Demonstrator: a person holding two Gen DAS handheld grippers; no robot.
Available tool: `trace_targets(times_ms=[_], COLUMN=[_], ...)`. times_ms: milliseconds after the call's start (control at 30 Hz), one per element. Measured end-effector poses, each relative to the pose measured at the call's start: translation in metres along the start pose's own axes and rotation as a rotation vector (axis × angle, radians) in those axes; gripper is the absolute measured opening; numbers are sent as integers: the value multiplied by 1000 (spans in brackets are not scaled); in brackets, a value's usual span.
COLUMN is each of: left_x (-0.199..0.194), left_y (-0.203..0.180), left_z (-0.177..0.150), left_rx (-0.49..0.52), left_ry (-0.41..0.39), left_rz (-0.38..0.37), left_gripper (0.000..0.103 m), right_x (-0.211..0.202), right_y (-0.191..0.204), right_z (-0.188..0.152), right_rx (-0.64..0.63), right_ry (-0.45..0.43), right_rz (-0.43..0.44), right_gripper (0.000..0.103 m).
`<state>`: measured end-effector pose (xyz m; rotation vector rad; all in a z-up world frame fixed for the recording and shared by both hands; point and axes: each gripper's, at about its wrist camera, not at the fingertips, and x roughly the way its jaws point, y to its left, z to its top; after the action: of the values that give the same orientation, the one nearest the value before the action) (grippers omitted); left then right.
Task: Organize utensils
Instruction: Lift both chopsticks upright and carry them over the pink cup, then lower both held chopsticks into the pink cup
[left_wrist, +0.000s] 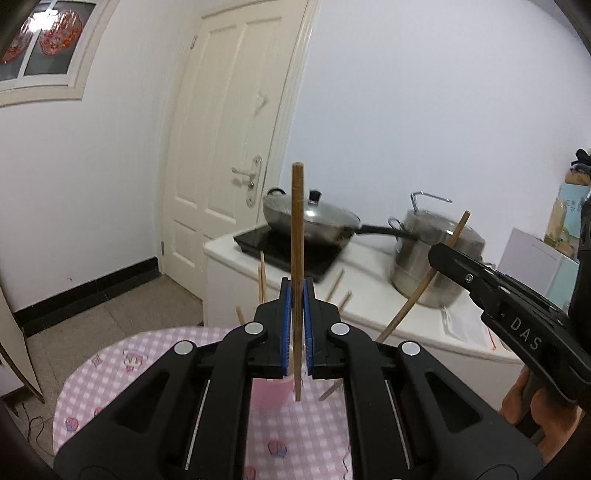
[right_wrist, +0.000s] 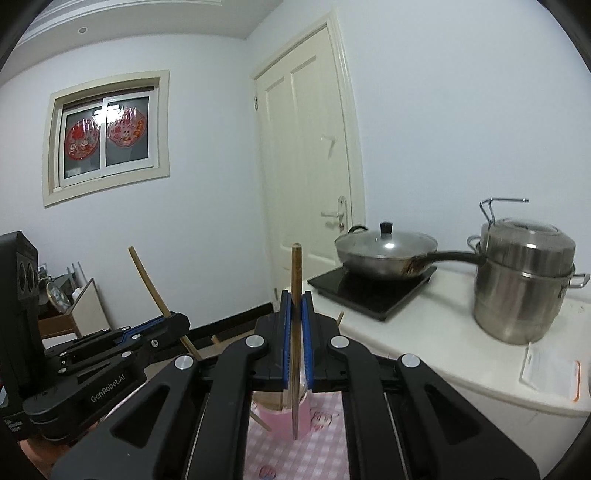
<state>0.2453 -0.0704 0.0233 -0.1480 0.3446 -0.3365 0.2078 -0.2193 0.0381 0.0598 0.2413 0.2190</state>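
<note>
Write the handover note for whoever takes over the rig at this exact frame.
Left gripper: shut on one wooden chopstick, held upright.
Right gripper: shut on another chopstick, also upright.
Both hang above the pink cup on the checked tablecloth.
Done: several chopsticks already stand in the cup.
Left: lower both held chopsticks into the cup and release them.
</note>
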Motion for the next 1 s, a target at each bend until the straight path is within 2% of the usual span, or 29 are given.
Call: trace_targets(times_ms=[167, 367, 633, 1000], left_x=[11, 24, 47, 60], left_y=[-4, -5, -2, 3], left_z=[10, 6, -15, -30], left_rx=[2, 11, 18, 25], left_ry=[-54, -97, -51, -2], left_rz=[34, 82, 100, 100], left_gripper=[6, 6, 6, 6], right_x=[16, 31, 47, 49], right_y=[-3, -5, -15, -18], right_z=[8, 3, -7, 2], right_rx=[-6, 2, 43, 68], right_ry=[-30, -58, -74, -108], right_rz=[-3, -6, 6, 25], right_gripper=[4, 4, 4, 4])
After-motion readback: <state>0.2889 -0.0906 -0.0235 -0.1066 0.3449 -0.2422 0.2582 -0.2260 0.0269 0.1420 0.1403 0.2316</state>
